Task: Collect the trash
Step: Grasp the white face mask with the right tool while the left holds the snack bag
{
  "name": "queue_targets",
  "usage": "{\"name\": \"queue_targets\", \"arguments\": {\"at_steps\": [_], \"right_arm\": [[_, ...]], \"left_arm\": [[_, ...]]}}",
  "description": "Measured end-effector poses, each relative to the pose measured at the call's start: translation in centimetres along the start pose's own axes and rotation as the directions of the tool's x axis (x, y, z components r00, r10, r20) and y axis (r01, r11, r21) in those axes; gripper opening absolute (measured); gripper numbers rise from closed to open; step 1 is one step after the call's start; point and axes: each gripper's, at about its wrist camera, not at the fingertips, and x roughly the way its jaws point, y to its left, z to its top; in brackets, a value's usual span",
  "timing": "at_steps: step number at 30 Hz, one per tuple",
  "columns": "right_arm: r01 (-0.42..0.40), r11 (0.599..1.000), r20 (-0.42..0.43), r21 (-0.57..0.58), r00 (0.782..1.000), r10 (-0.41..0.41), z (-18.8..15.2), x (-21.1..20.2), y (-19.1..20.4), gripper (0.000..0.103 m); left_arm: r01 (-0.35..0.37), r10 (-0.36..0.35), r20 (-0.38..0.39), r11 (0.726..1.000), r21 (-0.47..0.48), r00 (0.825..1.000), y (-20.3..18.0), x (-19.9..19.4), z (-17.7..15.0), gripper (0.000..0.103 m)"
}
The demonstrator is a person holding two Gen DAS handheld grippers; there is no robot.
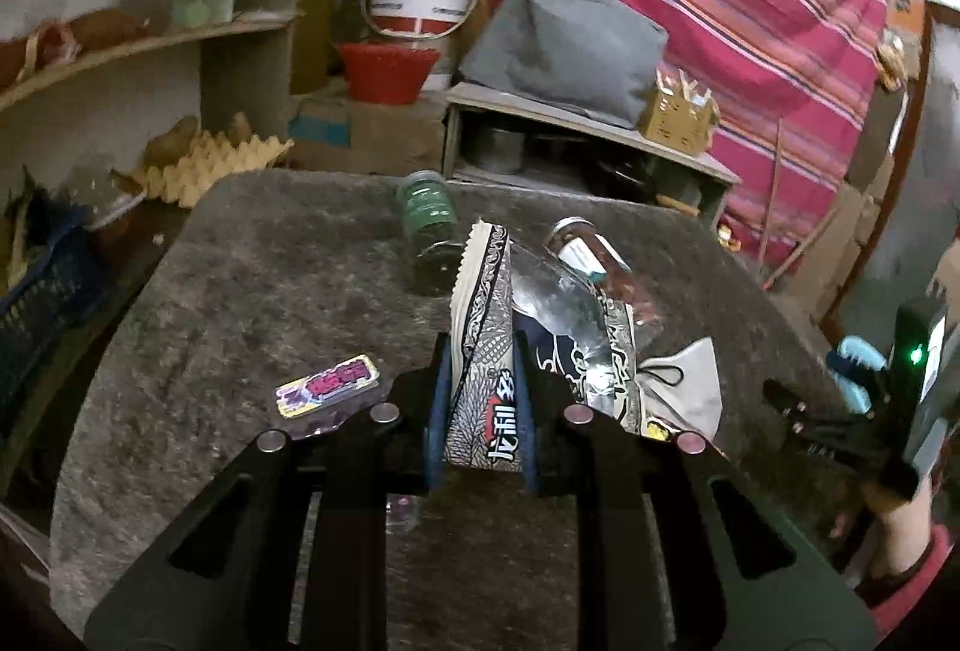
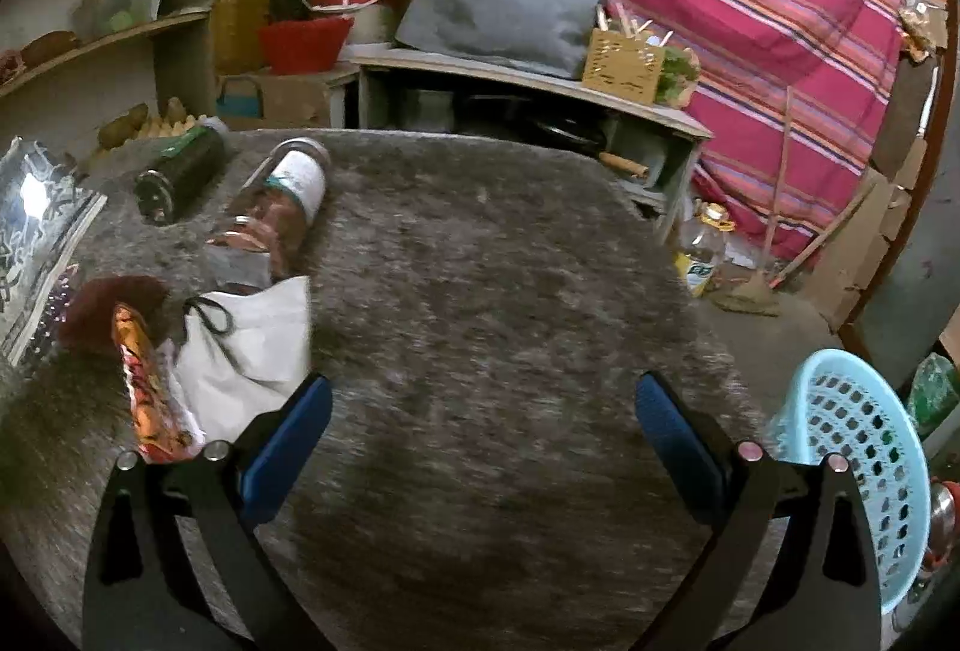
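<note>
While the left gripper (image 1: 480, 405) had its fingers (image 1: 436, 405) pinched shut on a patterned snack wrapper (image 1: 480, 327), lifted clear of the counter (image 1: 240, 291), most of the collecting looked undone. Strewn on the counter were a green-labelled jar (image 1: 427, 237) on its side, a white-labelled bottle (image 1: 591, 261) beside it, a small pink packet (image 1: 329, 386), a white face mask (image 2: 252, 345) and an orange wrapper (image 2: 144, 381). The right gripper (image 2: 483, 441) held nothing, its fingers spread wide above bare counter. A light blue perforated basket (image 2: 858, 471) sat at the counter's right edge, likely the bin; whether it held anything could not be told. By my judgement the task was at an early stage, with one piece in hand and five left
</note>
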Motion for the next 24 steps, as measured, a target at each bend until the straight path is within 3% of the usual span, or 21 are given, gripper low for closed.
{"name": "queue_targets", "arguments": {"at_steps": [7, 15, 18, 20, 24], "right_arm": [[-0.081, 0.996, -0.02, -0.04, 0.997, 0.08, 1.3, 1.7, 4.0, 0.099], [-0.133, 0.99, -0.122, -0.056, 0.985, 0.125, 0.9, 4.2, 6.1, 0.097], [-0.207, 0.978, -0.15, -0.029, 0.968, 0.2, 0.8, 4.5, 6.0, 0.072], [-0.255, 0.967, -0.164, -0.019, 0.955, 0.248, 0.7, 4.6, 6.2, 0.05], [-0.273, 0.96, -0.153, -0.061, 0.953, 0.261, 0.6, 4.1, 7.1, 0.034]], "left_arm": [[-0.051, 0.051, 0.009, 0.998, 0.024, 0.999, 1.1, 0.7, 0.0, 0.018], [-0.123, 0.123, 0.006, 0.992, 0.036, 0.992, 2.8, 1.5, -0.2, 0.018], [-0.126, 0.126, 0.008, 0.991, 0.036, 0.992, 3.1, 1.5, -0.3, 0.018], [-0.13, 0.13, 0.011, 0.991, 0.04, 0.991, 2.9, 1.4, -0.3, 0.018], [-0.137, 0.137, 0.016, 0.989, 0.048, 0.99, 2.8, 1.3, -0.3, 0.018]]}}
